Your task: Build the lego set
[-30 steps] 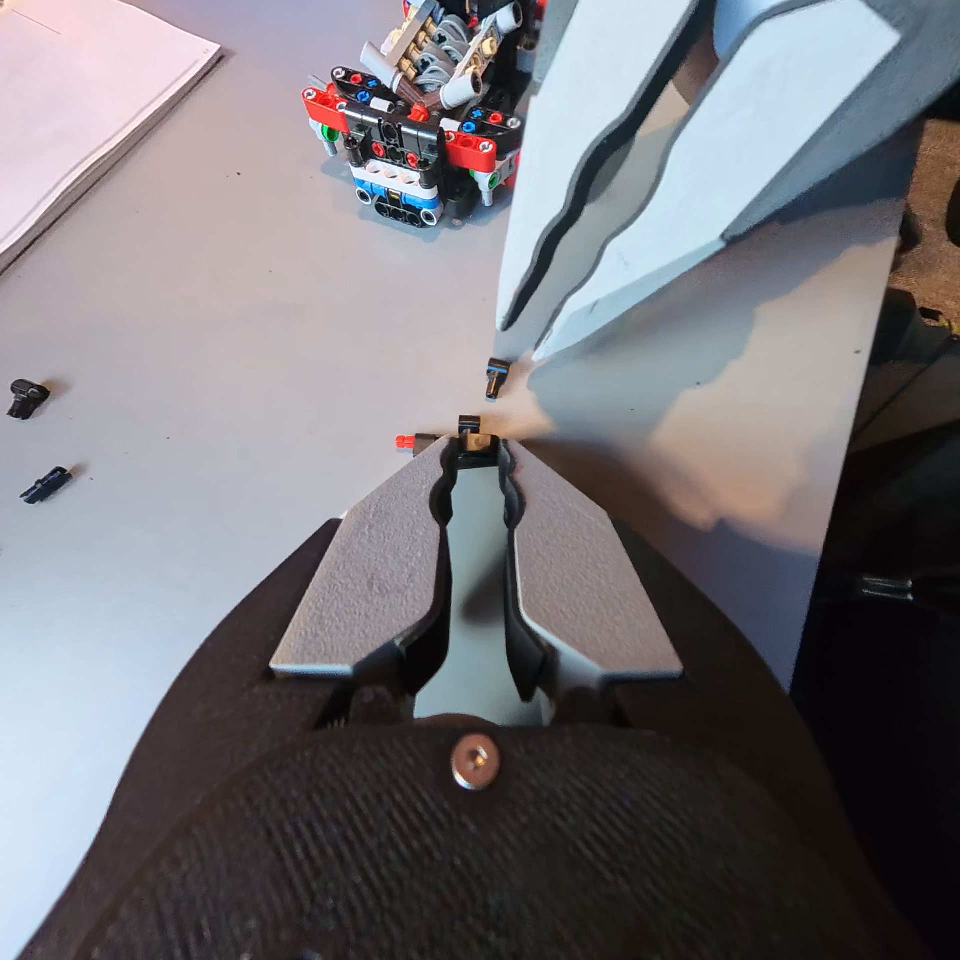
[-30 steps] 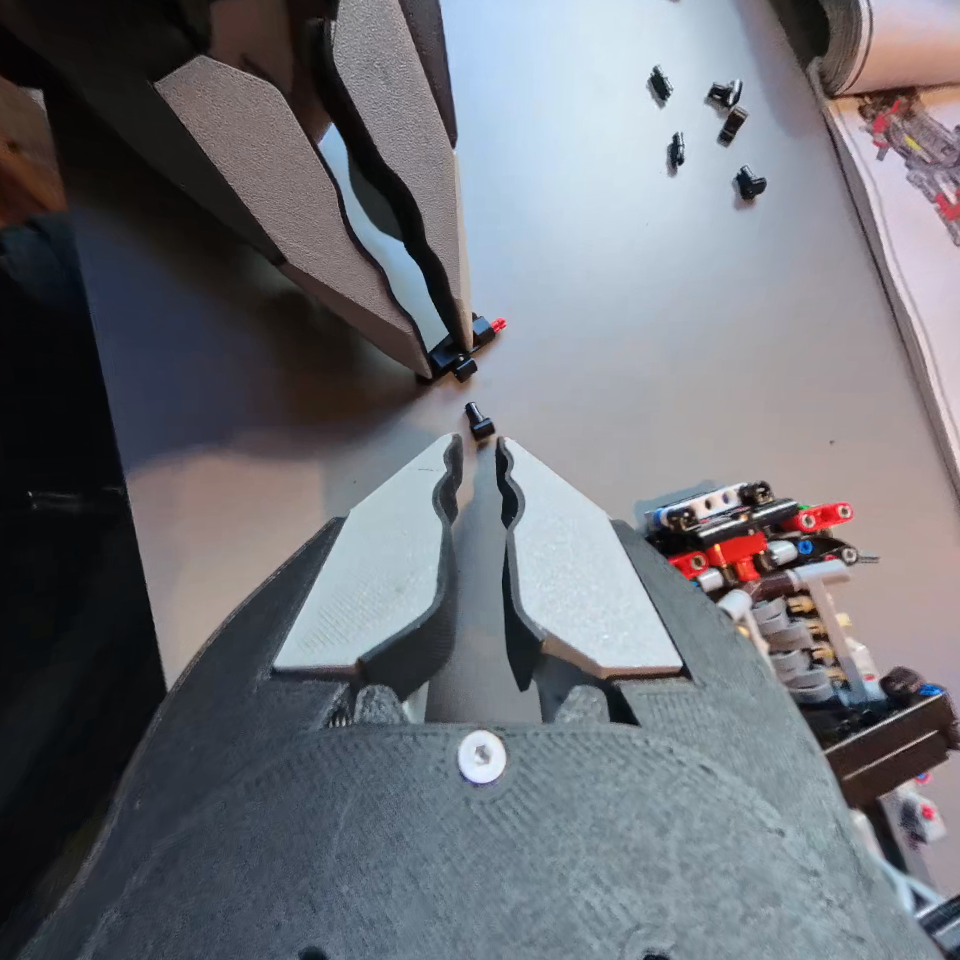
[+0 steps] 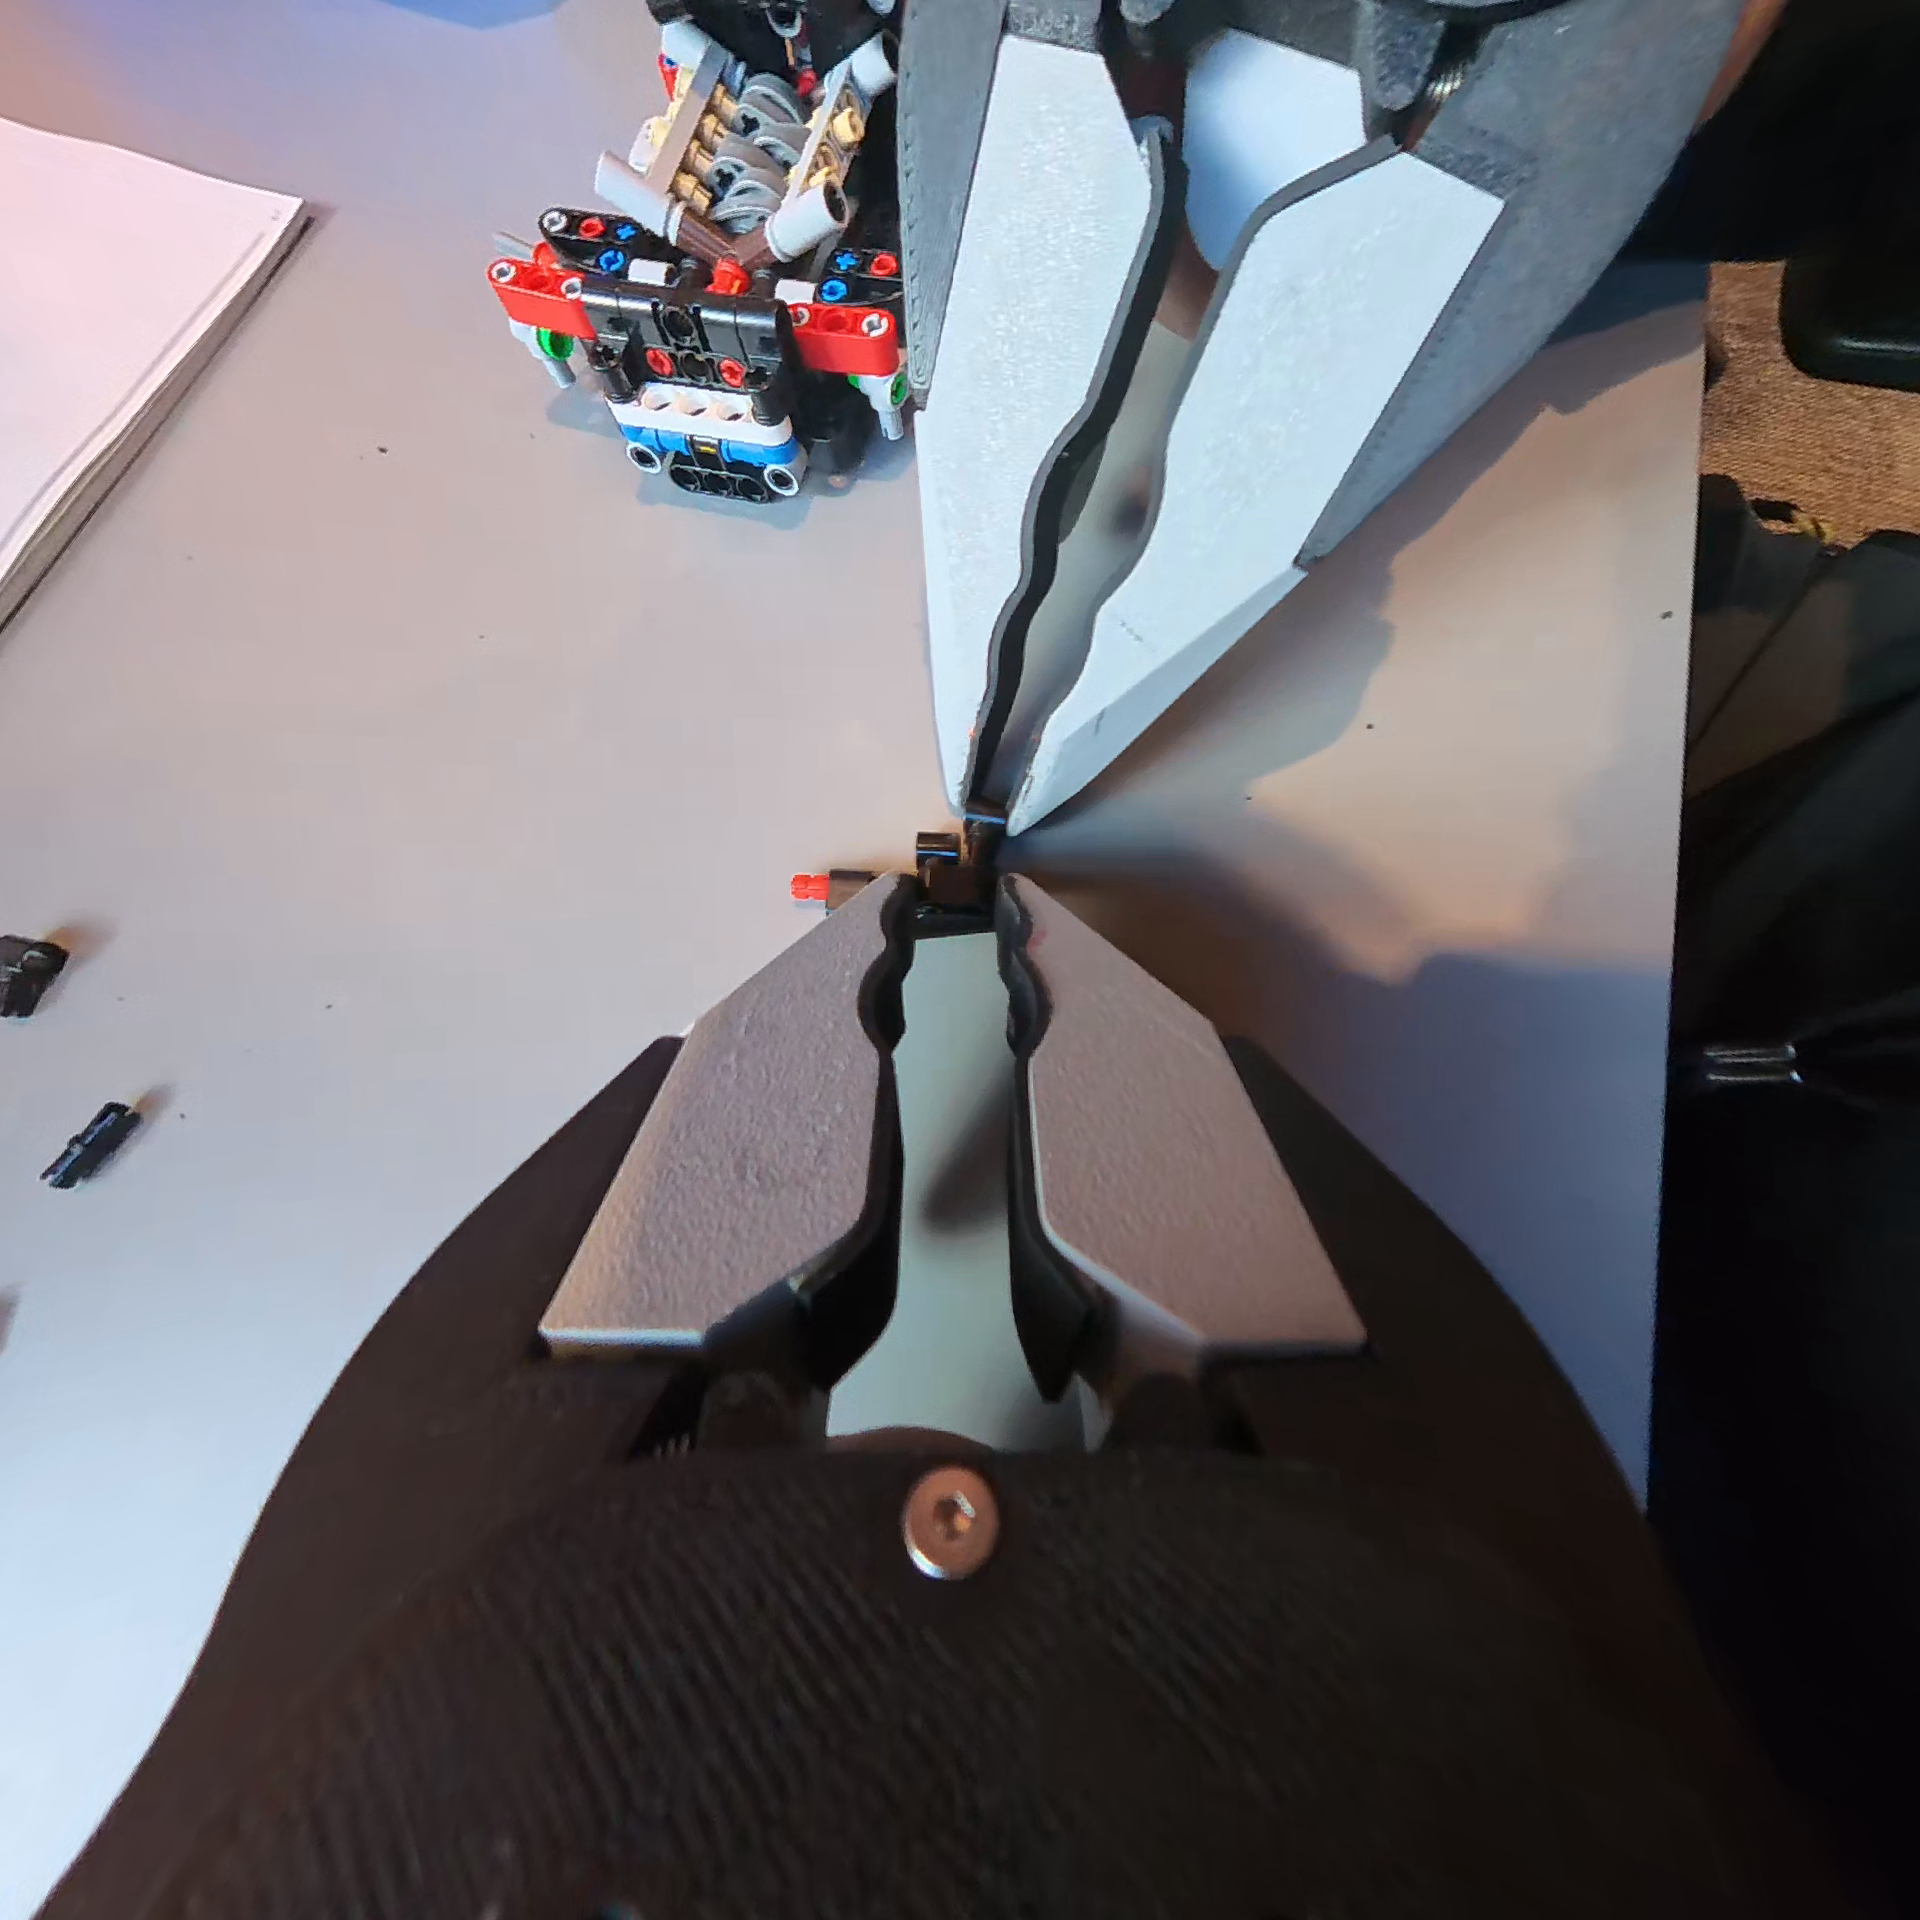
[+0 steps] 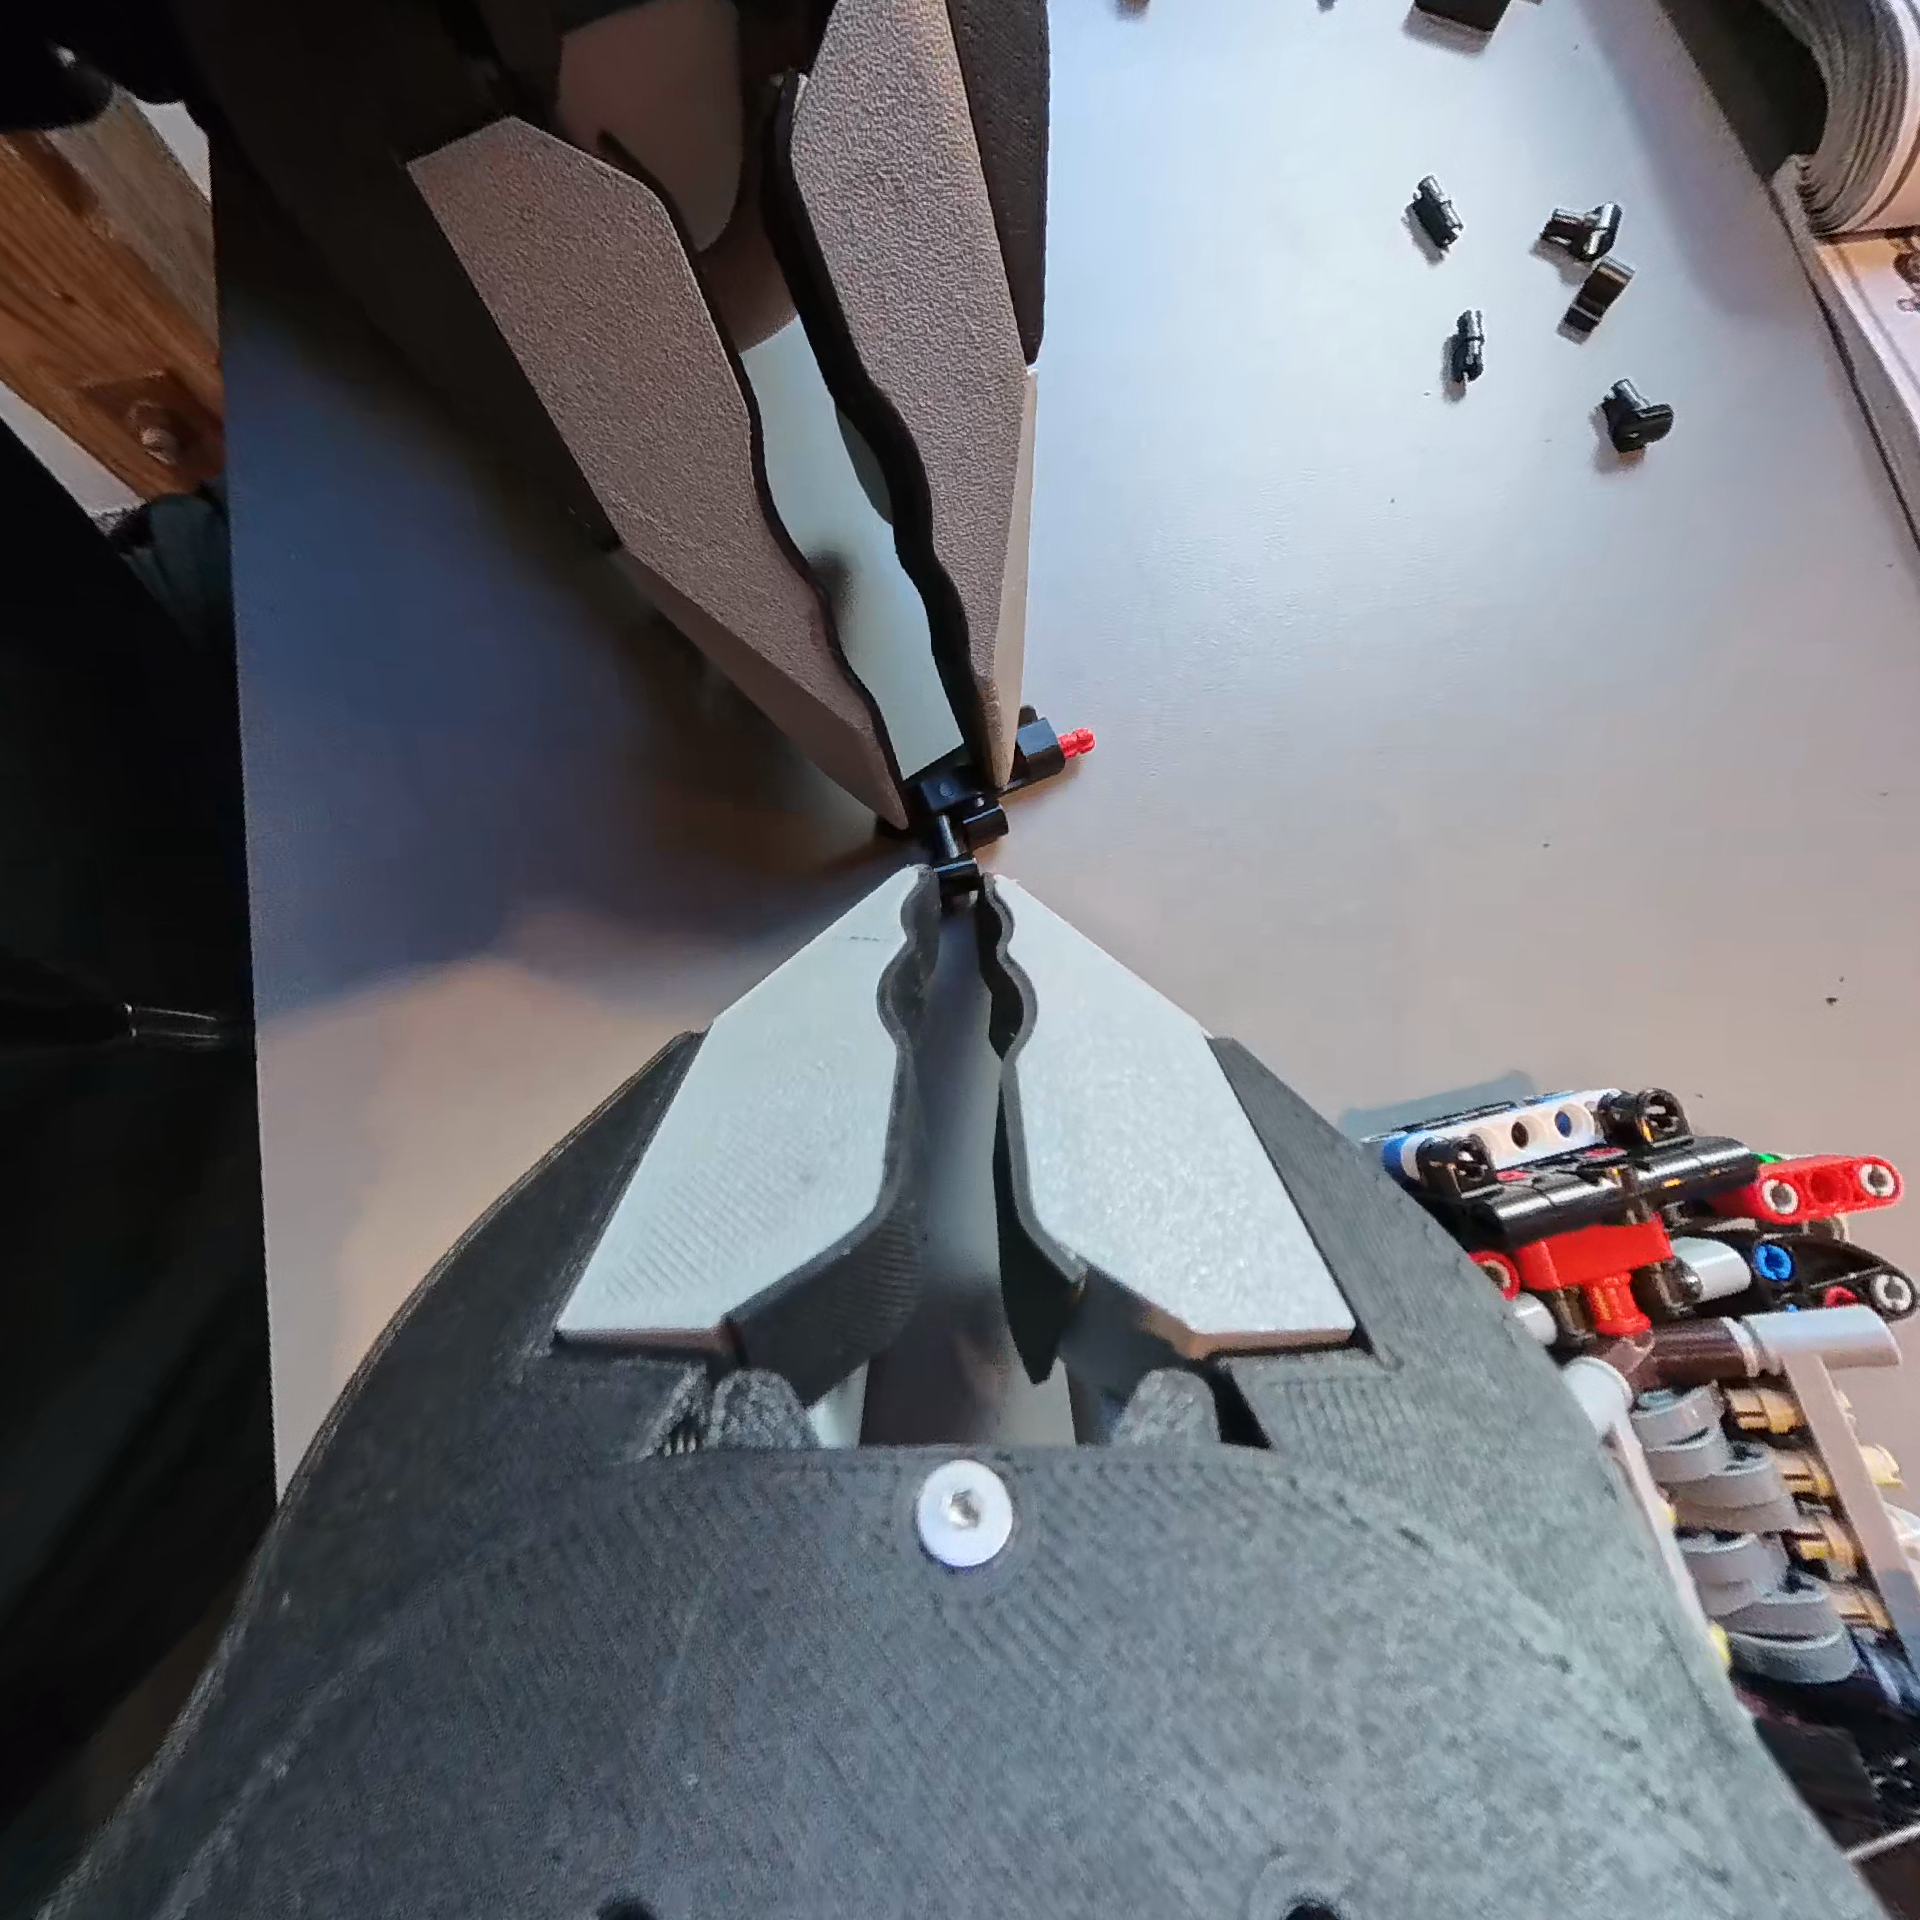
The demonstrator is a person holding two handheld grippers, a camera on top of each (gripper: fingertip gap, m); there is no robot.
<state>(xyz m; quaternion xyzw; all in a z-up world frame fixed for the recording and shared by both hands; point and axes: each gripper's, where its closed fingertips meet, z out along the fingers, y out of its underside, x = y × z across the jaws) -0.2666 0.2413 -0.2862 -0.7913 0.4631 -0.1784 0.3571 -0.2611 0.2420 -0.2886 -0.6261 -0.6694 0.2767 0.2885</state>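
My left gripper [image 3: 951, 899] is shut on a small black connector [image 3: 951, 883] with a red pin [image 3: 805, 886] sticking out to its left, just above the grey table [image 3: 416, 727]. My right gripper [image 4: 956, 883] is shut on a short black pin [image 4: 954, 857]. The pin's tip meets the connector [image 4: 961, 805] tip to tip. The right gripper [image 3: 987, 816] comes down from the top of the left wrist view. The left gripper [image 4: 948, 795] comes down from the top of the right wrist view. The partly built Lego model [image 3: 707, 332] stands behind, and it also shows in the right wrist view [image 4: 1662, 1247].
Loose black pieces [image 3: 31, 971] lie at the left; several [image 4: 1600, 291] show in the right wrist view. An instruction booklet [image 3: 104, 343] lies at the far left. The table edge [image 3: 1683, 935] runs close beside both grippers, with dark floor beyond. The grippers are tip to tip, or close to it.
The right gripper has closed on the black pin that lay on the table and brought it against the connector in the left gripper. The left gripper has held its grip.
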